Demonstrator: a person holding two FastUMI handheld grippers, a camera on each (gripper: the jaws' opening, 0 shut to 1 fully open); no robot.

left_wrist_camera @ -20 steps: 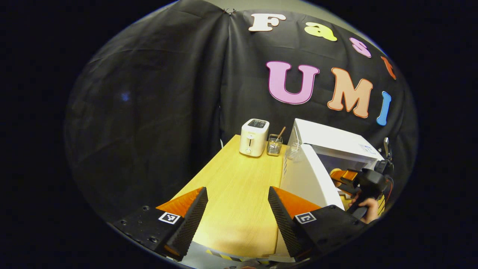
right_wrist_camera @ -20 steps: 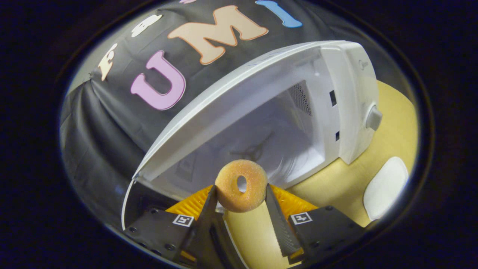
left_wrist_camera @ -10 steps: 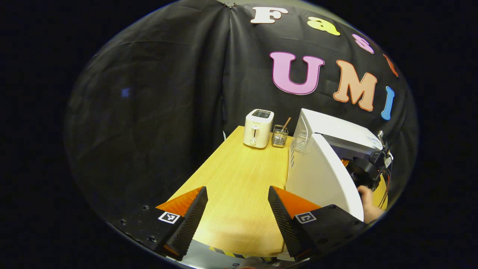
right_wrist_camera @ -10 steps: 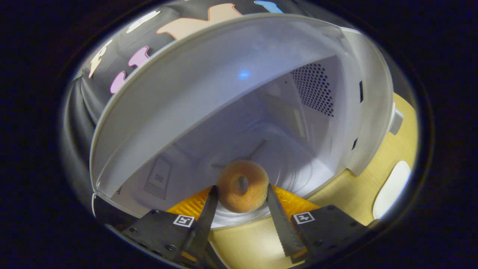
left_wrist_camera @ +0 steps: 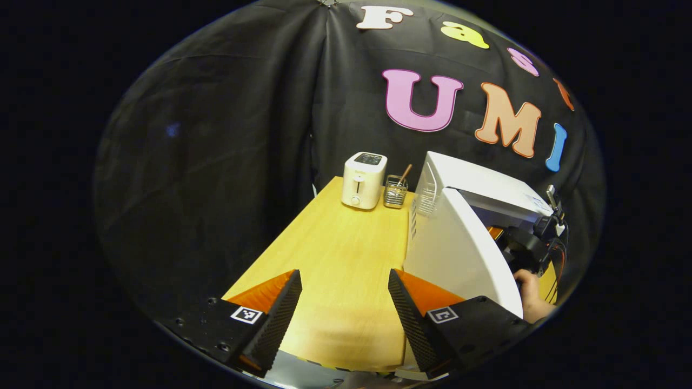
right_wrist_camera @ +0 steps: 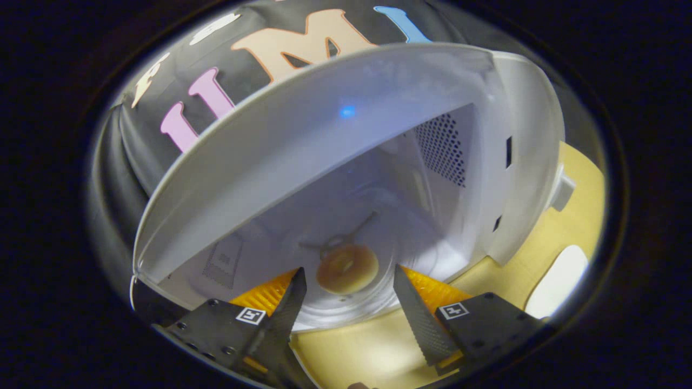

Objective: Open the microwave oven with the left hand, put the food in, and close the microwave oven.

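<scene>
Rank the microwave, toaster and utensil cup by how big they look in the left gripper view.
1. Microwave, by far the largest, though it also sits nearer the camera.
2. Toaster.
3. Utensil cup, beside the toaster at about the same depth, so that pair compares fairly.
</scene>
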